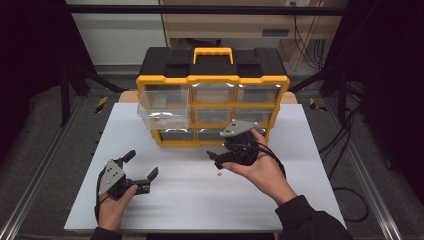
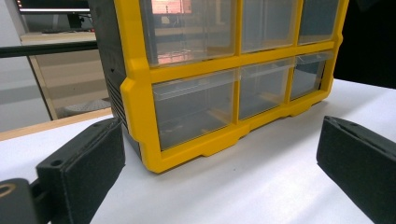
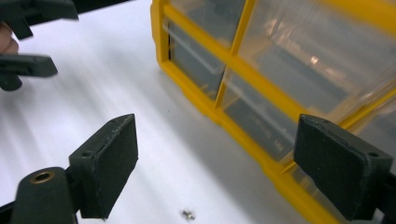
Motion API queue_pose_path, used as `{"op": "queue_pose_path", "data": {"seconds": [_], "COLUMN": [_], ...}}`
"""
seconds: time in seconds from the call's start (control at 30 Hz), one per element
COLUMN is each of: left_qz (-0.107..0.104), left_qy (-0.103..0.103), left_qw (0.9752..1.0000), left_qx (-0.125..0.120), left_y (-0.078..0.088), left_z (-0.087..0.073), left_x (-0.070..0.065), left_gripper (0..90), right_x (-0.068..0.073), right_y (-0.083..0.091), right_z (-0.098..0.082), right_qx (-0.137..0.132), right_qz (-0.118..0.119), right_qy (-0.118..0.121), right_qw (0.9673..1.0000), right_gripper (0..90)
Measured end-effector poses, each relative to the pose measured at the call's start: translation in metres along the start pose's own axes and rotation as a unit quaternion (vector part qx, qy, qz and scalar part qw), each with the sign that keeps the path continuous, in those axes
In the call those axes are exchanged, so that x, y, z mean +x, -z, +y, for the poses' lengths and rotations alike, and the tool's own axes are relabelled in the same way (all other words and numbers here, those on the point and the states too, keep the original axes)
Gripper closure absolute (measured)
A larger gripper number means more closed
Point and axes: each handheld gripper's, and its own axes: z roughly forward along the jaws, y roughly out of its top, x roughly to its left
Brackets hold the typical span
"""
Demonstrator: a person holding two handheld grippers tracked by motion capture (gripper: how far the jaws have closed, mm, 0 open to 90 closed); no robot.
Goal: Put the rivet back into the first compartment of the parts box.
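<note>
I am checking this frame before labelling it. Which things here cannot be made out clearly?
- Small object on the table: too small in the high view, blurred in the right gripper view; possibly a screw.
- Drawer contents: clear plastic glare hides them.
- Organizer top: cut off by the right gripper view's edge.

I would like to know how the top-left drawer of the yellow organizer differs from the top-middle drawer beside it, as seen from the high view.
The top-left drawer is pulled out, overhanging the row below; the top-middle drawer sits pushed in, flush with the yellow frame. The top-left drawer's open top shows from above, while the top-middle drawer shows its front face alone. Both are clear plastic; whether they hold anything I cannot tell.
</note>
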Motion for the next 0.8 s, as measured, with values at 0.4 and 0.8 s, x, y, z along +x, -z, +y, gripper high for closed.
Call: {"op": "queue_pose_path", "data": {"seconds": [0.4, 0.8], "left_qz": [0.0, -0.002], "left_qy": [0.0, -0.001], "left_qw": [1.0, 1.0], "left_qx": [0.0, 0.001], "left_y": [0.0, 0.0], "left_z": [0.0, 0.0], "left_x": [0.0, -0.001], "left_gripper": [1.0, 1.0], "right_x": [0.002, 0.003], "right_y": [-0.022, -0.036], "right_z": [-0.029, -0.05], "right_qx": [0.034, 0.066], "right_qz": [0.007, 0.022], "right_qy": [-0.007, -0.011], "right_qw": [0.9994, 0.9975], "right_gripper": [11.0, 8.0]}}
